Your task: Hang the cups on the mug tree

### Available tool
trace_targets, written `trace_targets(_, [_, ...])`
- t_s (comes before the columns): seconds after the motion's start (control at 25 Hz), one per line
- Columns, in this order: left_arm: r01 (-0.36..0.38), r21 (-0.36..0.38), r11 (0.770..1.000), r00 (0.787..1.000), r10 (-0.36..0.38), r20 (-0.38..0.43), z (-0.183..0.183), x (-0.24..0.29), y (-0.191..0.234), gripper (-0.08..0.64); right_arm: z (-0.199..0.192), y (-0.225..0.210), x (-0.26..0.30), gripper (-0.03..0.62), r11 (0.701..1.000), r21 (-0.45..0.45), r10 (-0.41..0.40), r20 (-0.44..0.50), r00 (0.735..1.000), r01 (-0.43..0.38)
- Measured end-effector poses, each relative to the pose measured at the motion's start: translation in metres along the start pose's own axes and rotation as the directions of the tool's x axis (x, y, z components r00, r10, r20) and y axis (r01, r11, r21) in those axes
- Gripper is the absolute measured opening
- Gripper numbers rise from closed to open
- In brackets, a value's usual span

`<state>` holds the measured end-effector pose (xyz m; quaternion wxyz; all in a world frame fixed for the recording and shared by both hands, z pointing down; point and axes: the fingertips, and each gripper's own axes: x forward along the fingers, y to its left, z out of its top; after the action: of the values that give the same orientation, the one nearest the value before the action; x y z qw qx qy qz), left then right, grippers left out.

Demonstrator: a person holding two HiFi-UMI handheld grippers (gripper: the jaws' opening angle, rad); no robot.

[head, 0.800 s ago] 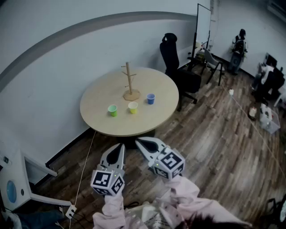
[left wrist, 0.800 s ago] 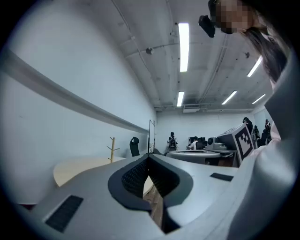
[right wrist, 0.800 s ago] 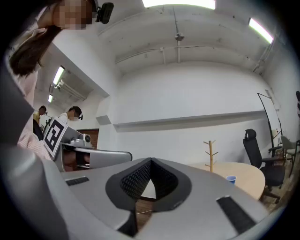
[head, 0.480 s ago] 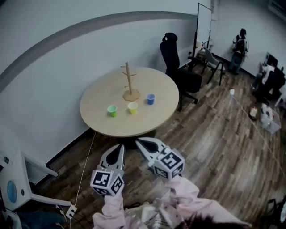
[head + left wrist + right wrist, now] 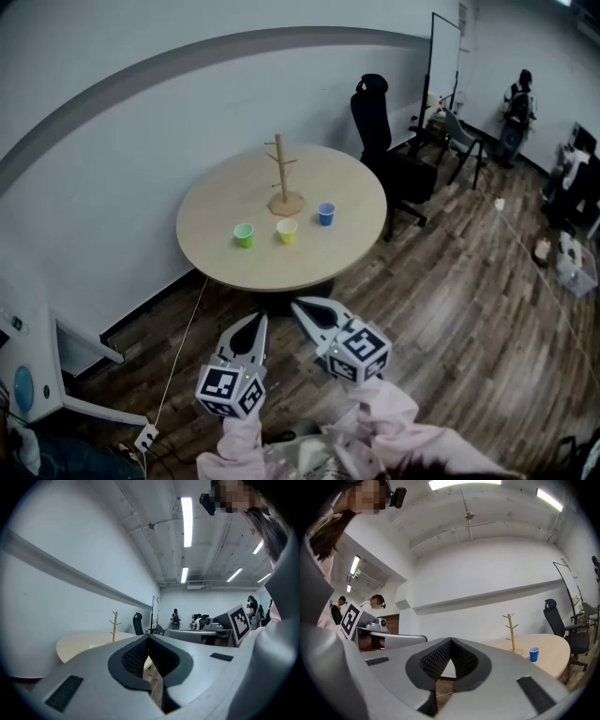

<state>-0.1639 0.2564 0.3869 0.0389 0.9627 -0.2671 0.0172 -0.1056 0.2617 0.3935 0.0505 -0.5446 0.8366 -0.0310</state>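
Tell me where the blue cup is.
In the head view the blue cup stands on the round table, right of the yellow cup, near the mug tree.

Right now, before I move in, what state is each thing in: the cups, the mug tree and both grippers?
Green cup: upright on the table, not hung.
Yellow cup: upright on the table, not hung.
Blue cup: upright on the table, not hung.
Mug tree: standing upright, all pegs bare.
Left gripper: jaws shut, empty, short of the table.
Right gripper: jaws shut, empty, short of the table.
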Motion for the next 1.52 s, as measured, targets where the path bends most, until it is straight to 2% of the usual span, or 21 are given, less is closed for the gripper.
trace_targets(0.32, [-0.017,-0.007,1.000,1.000,0.017,-0.025,-0.008,0.010,0.006,0.002,-0.006,-0.011,0.011,-0.014,0.999,0.029,0.021,-0.015,1.000,-0.020])
trace_targets(0.68, [-0.029,-0.017,0.999,0.999,0.029,-0.025,-0.008,0.037,0.037,0.002,-0.010,-0.030,0.046,-0.014,0.999,0.025,0.039,-0.027,0.999,-0.038])
trace_targets(1.52, [0.016,-0.046,0.999,0.999,-0.018,-0.045,-0.008,0.106,0.120,0.002,-0.019,-0.089,0.135,-0.014,0.999,0.039,-0.015,-0.063,0.998,0.017])
